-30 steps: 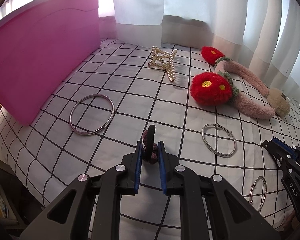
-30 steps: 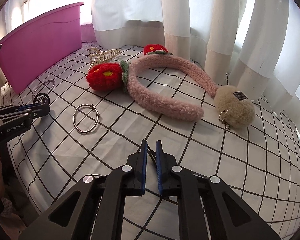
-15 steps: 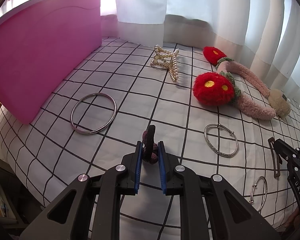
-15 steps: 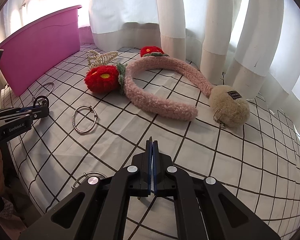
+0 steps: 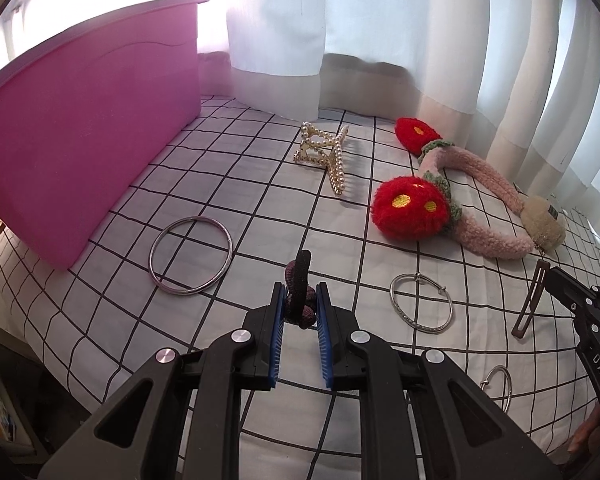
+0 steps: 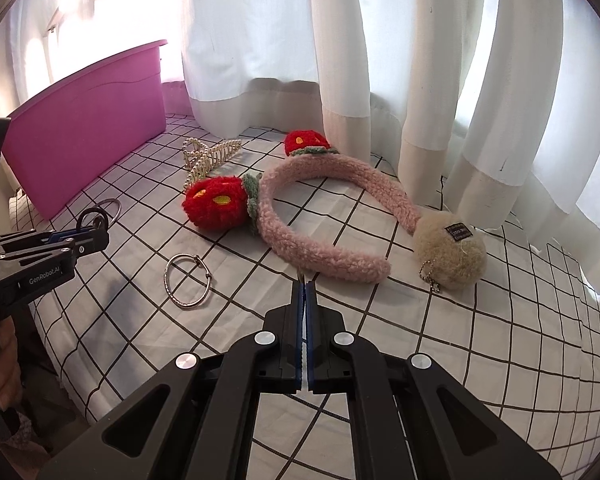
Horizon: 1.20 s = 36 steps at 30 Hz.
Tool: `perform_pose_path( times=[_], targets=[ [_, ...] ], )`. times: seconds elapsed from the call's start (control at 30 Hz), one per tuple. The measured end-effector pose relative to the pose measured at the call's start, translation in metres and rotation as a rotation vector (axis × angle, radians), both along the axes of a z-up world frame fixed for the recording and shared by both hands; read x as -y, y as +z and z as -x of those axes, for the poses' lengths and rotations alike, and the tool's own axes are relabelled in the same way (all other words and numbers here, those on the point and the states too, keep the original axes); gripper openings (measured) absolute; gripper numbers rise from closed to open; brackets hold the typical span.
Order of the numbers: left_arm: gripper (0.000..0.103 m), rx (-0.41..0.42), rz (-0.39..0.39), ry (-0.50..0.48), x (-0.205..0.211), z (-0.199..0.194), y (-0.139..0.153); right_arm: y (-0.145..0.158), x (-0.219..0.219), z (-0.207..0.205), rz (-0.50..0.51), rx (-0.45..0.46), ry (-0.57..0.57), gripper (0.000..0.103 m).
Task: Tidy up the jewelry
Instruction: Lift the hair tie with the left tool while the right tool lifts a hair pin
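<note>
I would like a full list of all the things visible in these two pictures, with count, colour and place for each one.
bin: one, pink, far left on the cloth.
checked cloth: one, white with black lines, under everything.
curtains: white, behind the cloth.
pearl hair claw: one, cream and gold, near the curtains.
fluffy headband: one, pink with two red flowers, right of the claw.
pompom keychain: one, beige, touching the headband's end.
bangles: two, silver, one by the bin, one in the middle.
small ring: one, silver, nearest edge.
hair ties: dark, between the left fingers.
hair clip: one, brown, in the right fingers.
left gripper: black, blue pads.
right gripper: same, shut.
hand: partly seen, lower left.
</note>
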<state>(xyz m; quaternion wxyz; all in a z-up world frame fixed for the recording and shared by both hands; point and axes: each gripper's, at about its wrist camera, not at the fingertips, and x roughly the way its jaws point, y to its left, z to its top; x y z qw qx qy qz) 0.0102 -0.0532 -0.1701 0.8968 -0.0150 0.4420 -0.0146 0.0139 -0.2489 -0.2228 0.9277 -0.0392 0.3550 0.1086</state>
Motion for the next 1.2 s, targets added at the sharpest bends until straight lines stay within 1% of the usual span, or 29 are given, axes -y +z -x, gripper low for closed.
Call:
perform_pose_path(
  times=[0.13,0.23,0.3,0.4,0.47,0.53,0.57,0.6,0.77,0.9,1.0,1.03,1.07,1.1,1.13,1.2],
  targets=[
    [0.016,0.018,0.000,-0.004,-0.002,-0.002,0.013,0.013,-0.003,-0.004,-0.008,0.028,0.001,0.002],
    [0.016,0.027,-0.003,-0.007,-0.005,-0.004,0.019,0.018,-0.004,-0.007,-0.008,0.033,-0.002,0.002],
    [0.016,0.029,-0.003,-0.010,-0.005,-0.004,0.021,0.017,-0.005,-0.010,-0.012,0.014,0.002,0.002],
    [0.016,0.022,0.000,-0.013,-0.005,-0.005,0.020,0.007,-0.008,-0.015,0.019,-0.033,0.003,0.002],
    [0.016,0.014,0.006,-0.016,-0.004,-0.005,0.017,-0.003,-0.011,-0.020,0.051,-0.070,-0.001,0.009],
    [0.016,0.007,0.009,-0.018,-0.004,-0.005,0.014,-0.011,-0.012,-0.022,0.057,-0.086,0.003,0.034],
    [0.016,0.003,0.011,-0.021,-0.003,-0.005,0.012,-0.014,-0.012,-0.023,0.055,-0.096,0.009,0.038],
    [0.016,0.000,0.012,-0.023,-0.003,-0.005,0.010,-0.016,-0.012,-0.024,0.053,-0.093,0.014,0.040],
    [0.016,-0.021,0.020,-0.021,-0.004,-0.004,-0.002,-0.026,-0.015,-0.031,0.080,-0.101,0.035,0.040],
    [0.016,-0.034,0.025,-0.014,-0.005,-0.003,-0.010,-0.039,-0.015,-0.038,0.100,-0.132,0.039,0.040],
    [0.016,-0.041,0.024,-0.012,-0.006,-0.002,-0.014,-0.041,-0.011,-0.037,0.066,-0.132,0.039,0.039],
    [0.016,-0.043,0.025,-0.011,-0.006,-0.002,-0.015,-0.042,-0.010,-0.036,0.052,-0.136,0.043,0.030],
    [0.016,-0.045,0.026,-0.011,-0.007,-0.002,-0.015,-0.042,-0.011,-0.034,0.038,-0.136,0.053,0.024],
    [0.016,-0.047,0.026,-0.010,-0.006,-0.002,-0.015,-0.041,-0.013,-0.032,0.050,-0.131,0.052,0.013],
    [0.016,-0.047,0.027,-0.010,-0.006,-0.003,-0.015,-0.041,-0.016,-0.030,0.071,-0.124,0.052,0.013],
    [0.016,-0.046,0.032,-0.010,-0.006,-0.003,-0.015,-0.041,-0.016,-0.029,0.058,-0.127,0.054,0.012]
  ],
)
